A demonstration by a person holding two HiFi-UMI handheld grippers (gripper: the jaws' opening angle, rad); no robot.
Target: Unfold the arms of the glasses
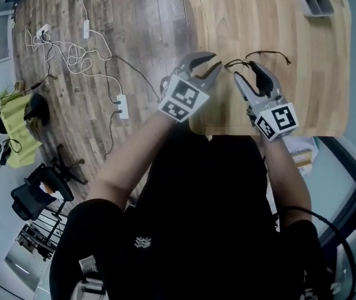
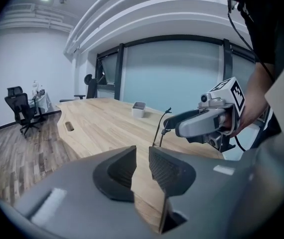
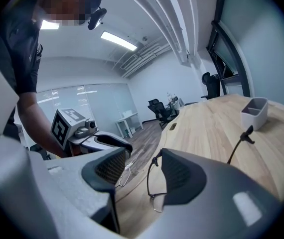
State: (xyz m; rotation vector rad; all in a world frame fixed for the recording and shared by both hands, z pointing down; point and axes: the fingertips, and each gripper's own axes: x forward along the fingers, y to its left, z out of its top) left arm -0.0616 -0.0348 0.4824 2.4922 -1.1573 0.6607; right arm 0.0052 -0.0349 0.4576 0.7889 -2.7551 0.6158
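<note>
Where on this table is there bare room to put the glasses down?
The wooden table is bare nearly everywhere: the stretch between the glasses and the small grey tray at the far right corner, and the far part along the curved left edge. Crowded only at the near edge, around the left gripper and right gripper.

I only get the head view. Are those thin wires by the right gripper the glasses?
Observer: Yes; the right gripper view shows a lens rim of the glasses between the right gripper's open jaws, close to one jaw.
Operator: Is the left one holding anything?
Observer: No; its own view shows only bare table through the narrow gap between the left gripper's jaws.
</note>
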